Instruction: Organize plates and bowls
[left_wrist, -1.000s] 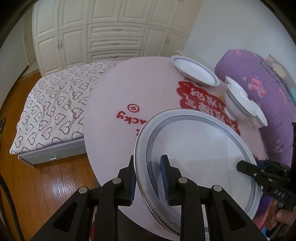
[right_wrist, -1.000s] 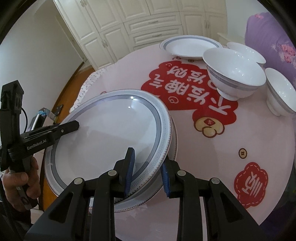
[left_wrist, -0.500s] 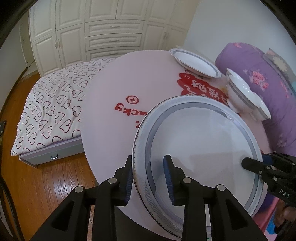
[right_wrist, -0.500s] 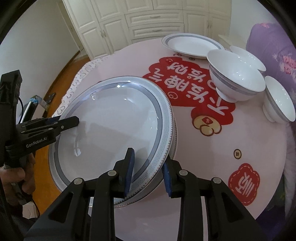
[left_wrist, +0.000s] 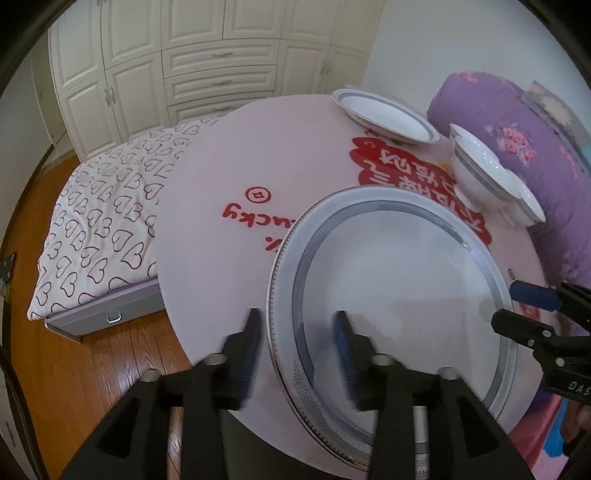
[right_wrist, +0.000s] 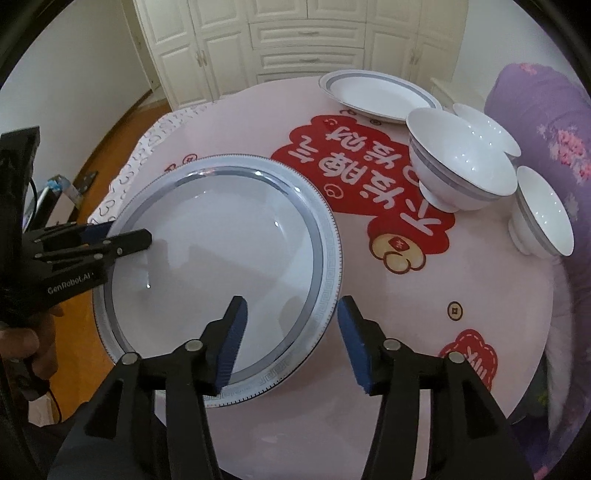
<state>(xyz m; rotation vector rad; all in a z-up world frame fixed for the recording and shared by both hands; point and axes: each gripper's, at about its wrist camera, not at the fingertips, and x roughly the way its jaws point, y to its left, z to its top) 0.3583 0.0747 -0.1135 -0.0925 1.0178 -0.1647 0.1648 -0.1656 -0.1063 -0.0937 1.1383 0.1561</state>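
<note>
Motion blurs the left claw (left_wrist: 297, 334); the large bowl (left_wrist: 476, 173) hides most of the smaller bowls (left_wrist: 526, 201).

We see large grey-banded plate (right_wrist: 221, 266) flat at near table edge. Smaller grey-rimmed plate (right_wrist: 376, 95) lies at far edge. Three white bowls upright at right: largest bowl (right_wrist: 461, 166), rear bowl (right_wrist: 487, 127), near bowl (right_wrist: 541, 214).

White panelled wardrobe doors (left_wrist: 207, 62) are seen behind a heart-patterned mattress (left_wrist: 107, 218) laid on glossy orange-brown wooden flooring (left_wrist: 74, 373).
</note>
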